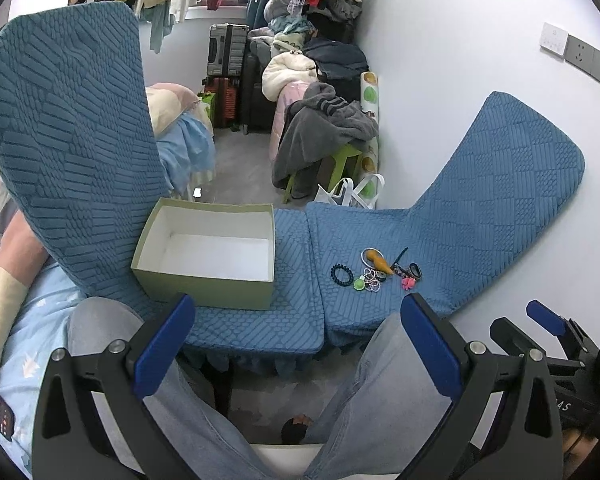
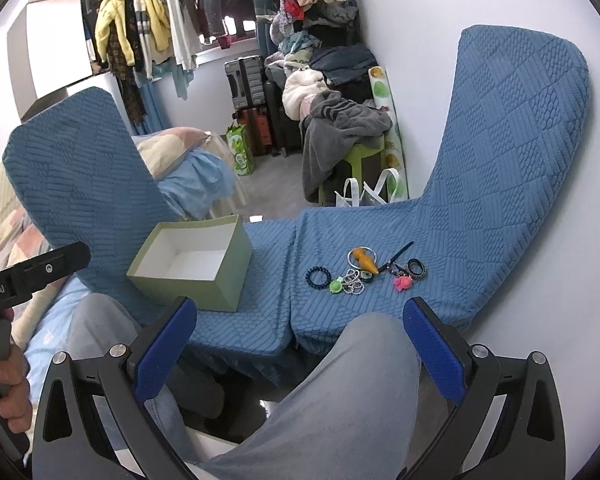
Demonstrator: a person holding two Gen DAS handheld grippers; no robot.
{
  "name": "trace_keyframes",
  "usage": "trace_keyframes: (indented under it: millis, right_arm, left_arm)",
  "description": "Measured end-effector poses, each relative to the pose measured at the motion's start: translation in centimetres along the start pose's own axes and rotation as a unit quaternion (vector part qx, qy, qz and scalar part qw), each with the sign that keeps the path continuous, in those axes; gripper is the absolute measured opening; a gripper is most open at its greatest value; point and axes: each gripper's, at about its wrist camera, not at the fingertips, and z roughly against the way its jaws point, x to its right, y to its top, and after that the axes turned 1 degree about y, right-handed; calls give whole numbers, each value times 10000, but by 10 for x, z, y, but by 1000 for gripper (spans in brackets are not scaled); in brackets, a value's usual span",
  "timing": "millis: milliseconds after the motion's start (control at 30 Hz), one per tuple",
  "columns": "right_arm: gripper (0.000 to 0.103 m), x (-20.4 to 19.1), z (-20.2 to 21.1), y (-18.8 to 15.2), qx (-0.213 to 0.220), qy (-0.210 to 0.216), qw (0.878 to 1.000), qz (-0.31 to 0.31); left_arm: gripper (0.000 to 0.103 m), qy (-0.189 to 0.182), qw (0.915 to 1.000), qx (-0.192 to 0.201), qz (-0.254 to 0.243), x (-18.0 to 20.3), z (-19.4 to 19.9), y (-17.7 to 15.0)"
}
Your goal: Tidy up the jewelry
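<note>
A pile of jewelry (image 1: 376, 270) (image 2: 360, 274) lies on the right blue seat cushion (image 1: 440, 240) (image 2: 440, 232): a dark bead bracelet (image 1: 342, 275) (image 2: 318, 278), an orange carrot-shaped piece (image 1: 380, 263) (image 2: 366, 262), silver bead strands, a green charm and a pink charm. An open, empty green box (image 1: 208, 252) (image 2: 192, 266) stands on the left cushion. My left gripper (image 1: 296, 344) is open and empty, held back over my knees. My right gripper (image 2: 300, 344) is open and empty, also short of the cushions.
Two blue chair backs (image 1: 68, 152) (image 2: 512, 148) rise at left and right. My jeans-clad legs (image 1: 380, 392) (image 2: 340, 400) fill the foreground. A green stool (image 1: 340, 160) draped with grey cloth, suitcases (image 1: 228, 64) and hanging clothes stand behind. A wall runs along the right.
</note>
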Motion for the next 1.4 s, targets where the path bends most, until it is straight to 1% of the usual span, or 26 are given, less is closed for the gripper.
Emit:
trace_keyframes:
  millis: [167, 200, 467, 500, 567, 767, 867, 933, 1133, 1233, 1400]
  right_arm:
    - [103, -5, 0, -1, -16, -11, 10000, 39]
    - [103, -5, 0, -1, -13, -4, 10000, 39]
    - [103, -7, -1, 0, -10, 31, 10000, 70]
    - [103, -7, -1, 0, -25, 6, 10000, 78]
    - [103, -7, 0, 0, -50, 4, 10000, 70]
    - [103, -10, 7, 0, 6, 13, 10000, 75]
    - [103, -12, 7, -1, 20, 93, 9998, 180]
    - [103, -9, 7, -3, 77, 100, 9998, 122]
    - [103, 0, -12, -6, 69, -51, 9999, -93]
    - [103, 3, -28, -8, 63, -11, 9999, -116]
    - [101, 14, -62, -13, -42, 25, 9999, -138]
  left_arm:
    - [102, 1, 10000, -40, -58, -3, -2, 1]
    - [102, 9, 10000, -28, -71, 1, -1, 0]
    - [102, 63, 10000, -6, 1, -9, 4, -3]
    - [102, 81, 10000, -14, 7, -3, 1, -3]
    - [102, 73, 10000, -6, 26, -4, 3, -4]
    - [102, 26, 10000, 59, 56, -8, 8, -7]
    - [102, 9, 10000, 44, 19, -10, 4, -6]
    - [102, 1, 10000, 82, -18, -11, 0, -5]
    - [102, -45, 9999, 131, -58, -14, -14, -5]
    - [102, -71, 9999, 108, -23, -20, -28, -5]
    - [102, -250, 9997, 53, 25, -25, -55, -1]
